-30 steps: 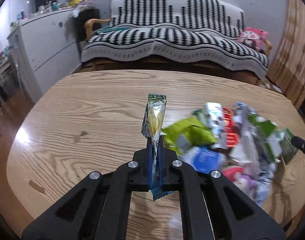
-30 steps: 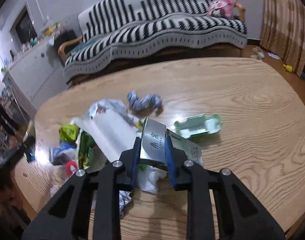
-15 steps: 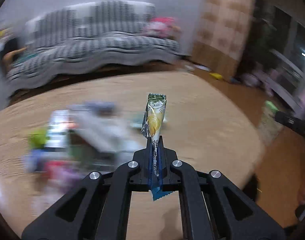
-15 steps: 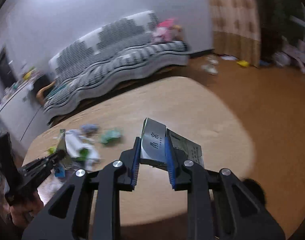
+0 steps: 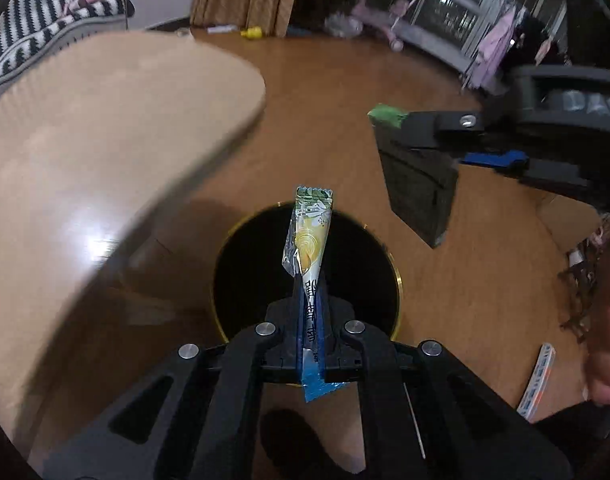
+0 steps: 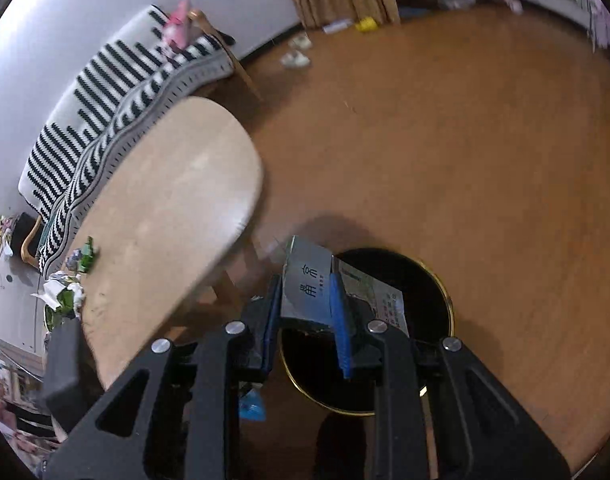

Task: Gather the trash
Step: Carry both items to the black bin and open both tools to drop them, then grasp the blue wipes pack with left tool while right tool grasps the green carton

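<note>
In our left gripper (image 5: 310, 320) the jaws are pressed together on a slim snack wrapper (image 5: 309, 248), which stands up past the fingertips with its blue tail poking out behind them. Our right gripper (image 6: 307, 320) has its jaws clamped on a flattened silver carton (image 6: 309, 280), whose printed flap hangs off to the right side. Just beyond both loads we see the round black bin (image 5: 245, 280) with its thin gold rim — both pieces of trash sit over its dark mouth in the wrist views, and nothing covers the opening. The bin stands on bare wooden floor (image 6: 465, 140), close by the rounded end of the wooden table (image 6: 177, 200), whose edge overhangs to the left of the bin. To the right and beyond, the floor lies wide and open. Farther off, more litter (image 6: 65, 296) remains on the table's far end, and behind it is the striped sofa (image 6: 105, 92).
</note>
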Demonstrator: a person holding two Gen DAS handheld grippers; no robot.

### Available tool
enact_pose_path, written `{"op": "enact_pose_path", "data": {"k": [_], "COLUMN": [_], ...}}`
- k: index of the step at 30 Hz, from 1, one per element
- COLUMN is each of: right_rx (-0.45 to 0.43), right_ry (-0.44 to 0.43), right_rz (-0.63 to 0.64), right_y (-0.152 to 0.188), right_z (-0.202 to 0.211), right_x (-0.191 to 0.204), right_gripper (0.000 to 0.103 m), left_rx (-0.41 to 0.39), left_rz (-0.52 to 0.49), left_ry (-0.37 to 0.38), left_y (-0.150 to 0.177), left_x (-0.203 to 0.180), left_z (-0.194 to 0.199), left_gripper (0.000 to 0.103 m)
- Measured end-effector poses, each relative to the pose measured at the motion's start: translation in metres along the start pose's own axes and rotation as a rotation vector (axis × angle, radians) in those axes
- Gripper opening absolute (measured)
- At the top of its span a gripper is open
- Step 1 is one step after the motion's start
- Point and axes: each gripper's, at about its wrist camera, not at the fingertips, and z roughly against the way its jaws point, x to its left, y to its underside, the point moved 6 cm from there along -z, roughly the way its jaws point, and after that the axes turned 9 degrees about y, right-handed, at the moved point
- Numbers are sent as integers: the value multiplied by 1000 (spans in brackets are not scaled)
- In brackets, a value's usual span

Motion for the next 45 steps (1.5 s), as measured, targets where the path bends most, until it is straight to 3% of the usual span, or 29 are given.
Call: {"op": "enact_pose_path", "data": {"k": [7, 13, 14, 15, 17, 19, 27, 29, 33, 39, 45], "right_rx": [93, 87, 79, 68, 59, 41, -52, -83, -140, -153, -111], "right_ry": [-15, -20, -15, -7, -11, 1, -22, -31, -71, -184, -290], "right_rz": [-44, -41, -37, -38, -44, -49, -4, 32, 142, 354, 562], "right_y": [3, -1, -2, -5, -7, -9, -18, -21, -22, -3, 42], "right_z": [-38, -43, -42, -41, -38, -33, 5, 15, 29, 28, 12], "right_x": [-25, -23, -24, -25, -24, -26, 3, 21, 89, 233, 373], "right_gripper": [24, 25, 26, 28, 56, 62, 69, 71, 72, 72, 72], "left_rx": [37, 36, 34, 31, -1, -25, -46, -70, -133, -240, -334], "left_rz": [-14, -7, -4, -3, 6, 5, -17, -20, 33, 212, 499], "left_ry": [3, 1, -4, -2, 7, 9, 42, 26, -76, -313, -514], "left_y": [2, 1, 4, 5, 4, -2, -2, -2, 0, 32, 111], "left_x": [2, 1, 2, -1, -5, -7, -15, -10, 31, 146, 278], "left_z": [-36, -41, -40, -39, -28, -24, 19, 46, 107, 221, 341], "left_gripper": [4, 8, 19, 44, 77, 79, 86, 88, 91, 91, 91]}}
